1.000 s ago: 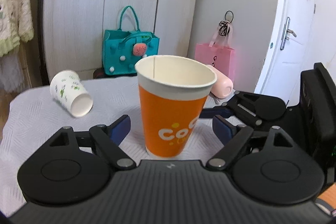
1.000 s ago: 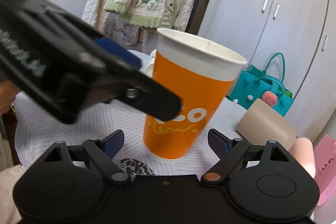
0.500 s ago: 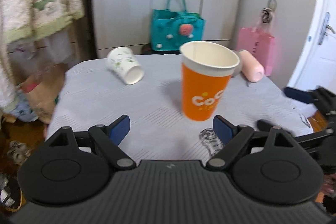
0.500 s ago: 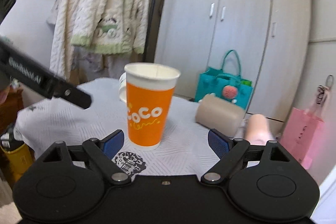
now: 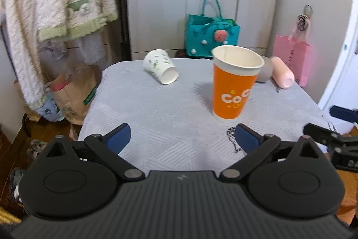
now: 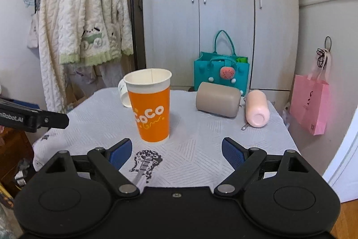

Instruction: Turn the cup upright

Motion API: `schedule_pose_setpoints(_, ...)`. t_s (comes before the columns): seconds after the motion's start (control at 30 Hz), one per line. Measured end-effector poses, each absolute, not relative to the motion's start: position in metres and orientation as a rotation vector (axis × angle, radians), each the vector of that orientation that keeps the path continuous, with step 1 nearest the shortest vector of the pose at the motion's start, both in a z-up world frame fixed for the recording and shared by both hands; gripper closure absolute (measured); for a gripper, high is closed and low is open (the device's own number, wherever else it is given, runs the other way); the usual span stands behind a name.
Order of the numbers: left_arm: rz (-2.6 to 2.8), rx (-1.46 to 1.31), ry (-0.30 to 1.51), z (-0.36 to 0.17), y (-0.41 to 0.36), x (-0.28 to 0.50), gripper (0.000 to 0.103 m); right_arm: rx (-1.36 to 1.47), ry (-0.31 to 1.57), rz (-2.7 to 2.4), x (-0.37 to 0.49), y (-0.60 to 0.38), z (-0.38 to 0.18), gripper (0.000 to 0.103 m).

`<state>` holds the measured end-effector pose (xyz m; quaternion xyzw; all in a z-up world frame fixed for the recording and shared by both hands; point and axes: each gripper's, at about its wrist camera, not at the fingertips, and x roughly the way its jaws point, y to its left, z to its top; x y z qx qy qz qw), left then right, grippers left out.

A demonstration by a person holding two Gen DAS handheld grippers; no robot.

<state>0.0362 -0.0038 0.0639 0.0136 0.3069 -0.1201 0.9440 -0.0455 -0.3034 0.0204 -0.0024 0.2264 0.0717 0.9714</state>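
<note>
- Gaping wide and holding nothing, the left tool [image 5: 182, 138] hangs over the near edge of the tabletop [image 5: 156, 109].
- Its twin, the right tool [image 6: 176, 150], is spread open and empty too.
- An orange cup [image 6: 151, 104] stands upright on its base at 11 o'clock from the right tool, clear of both.
- Farther out, a white cup [image 5: 160, 69] lies on its side at 11 o'clock from the left tool.
- A grey cup [image 6: 218, 99] and a pink cup [image 6: 257, 108] lie tipped at 1 o'clock from the right tool.

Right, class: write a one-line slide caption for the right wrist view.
Open right gripper faces the upright orange cup on the table.
</note>
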Motion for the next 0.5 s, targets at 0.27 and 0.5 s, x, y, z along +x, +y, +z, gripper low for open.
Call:
schedule_pose_setpoints(0.27,-0.176,0.022,0.629,0.065,0.005,0.022,0.000,0.011,0.422,0.099,-0.067,-0.296,0.030,0.000)
schedule_pose_setpoints(0.5,-0.164,0.058,0.623,0.064,0.003,0.008,0.000,-0.021,0.454,0.052,-0.070,-0.289,0.033,0.000)
